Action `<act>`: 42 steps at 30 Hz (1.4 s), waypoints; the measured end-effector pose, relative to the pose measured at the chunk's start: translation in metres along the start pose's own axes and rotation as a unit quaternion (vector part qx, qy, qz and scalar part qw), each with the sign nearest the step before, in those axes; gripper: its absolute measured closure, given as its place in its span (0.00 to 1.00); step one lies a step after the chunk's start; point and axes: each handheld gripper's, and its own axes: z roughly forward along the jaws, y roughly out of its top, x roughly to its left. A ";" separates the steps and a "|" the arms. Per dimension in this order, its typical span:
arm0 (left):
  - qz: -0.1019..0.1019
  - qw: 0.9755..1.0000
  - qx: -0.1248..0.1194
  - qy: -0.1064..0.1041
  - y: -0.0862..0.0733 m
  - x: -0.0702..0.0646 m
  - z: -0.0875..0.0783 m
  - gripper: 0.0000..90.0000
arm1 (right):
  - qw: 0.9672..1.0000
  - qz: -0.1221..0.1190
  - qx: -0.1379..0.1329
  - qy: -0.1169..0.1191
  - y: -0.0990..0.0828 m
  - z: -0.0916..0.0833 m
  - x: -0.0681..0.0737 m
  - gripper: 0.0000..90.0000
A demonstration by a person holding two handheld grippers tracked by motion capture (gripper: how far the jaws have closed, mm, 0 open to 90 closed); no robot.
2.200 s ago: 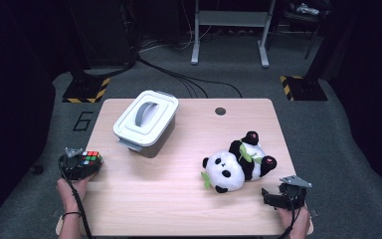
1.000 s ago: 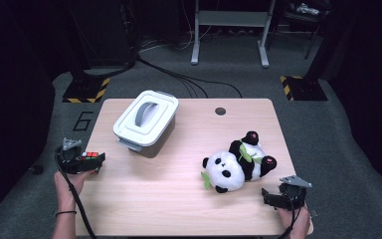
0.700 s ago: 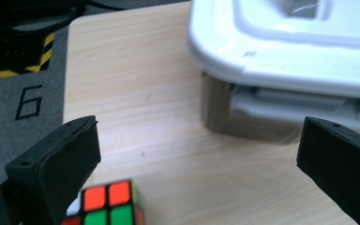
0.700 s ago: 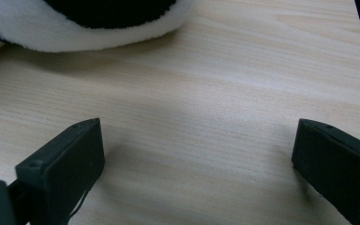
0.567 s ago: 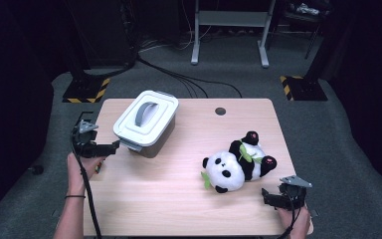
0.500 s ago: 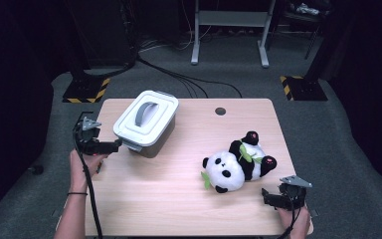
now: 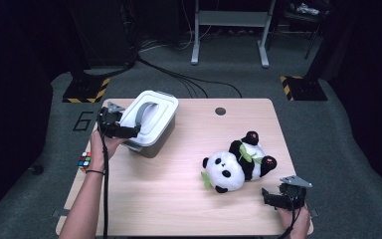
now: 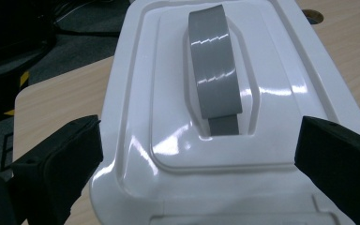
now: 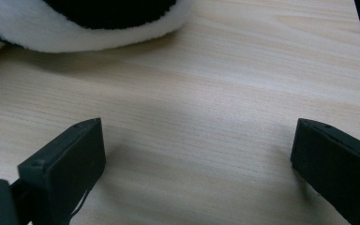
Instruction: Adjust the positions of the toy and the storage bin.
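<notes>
The white box (image 7: 150,122) sits at the back left of the table (image 7: 179,199). Its lid (image 8: 225,117) is smooth, shiny plastic with a flat grey handle (image 8: 214,61) across the top. The left gripper (image 7: 121,128) is at the box's near end, its fingers (image 8: 56,164) open wide on both sides of the lid. A soft, fuzzy panda (image 7: 236,164) lies to the right of the box. The right gripper (image 7: 278,196) rests on the bare wood near the panda, fingers (image 9: 65,164) open, holding nothing. A colourful cube (image 7: 84,160) lies off the table's left edge.
</notes>
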 end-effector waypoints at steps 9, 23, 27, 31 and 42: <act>0.028 1.000 -0.001 0.000 0.019 -0.006 0.019 0.27 | 1.000 0.000 0.000 0.000 0.000 0.000 0.000 0.03; 0.057 0.998 -0.010 0.009 0.025 -0.013 0.034 0.67 | 1.000 0.002 -0.001 0.001 0.000 0.000 0.000 0.04; 0.055 0.998 -0.014 0.004 0.024 -0.010 0.034 0.69 | 1.000 0.001 -0.001 0.001 0.000 0.000 0.000 0.04; 0.049 0.999 -0.012 -0.013 0.023 -0.007 0.034 0.70 | 1.000 0.001 -0.001 0.001 0.000 0.000 0.000 0.04; 0.055 0.998 -0.011 -0.040 0.025 -0.015 0.034 0.74 | 1.000 0.001 -0.001 0.002 0.000 0.000 0.000 0.04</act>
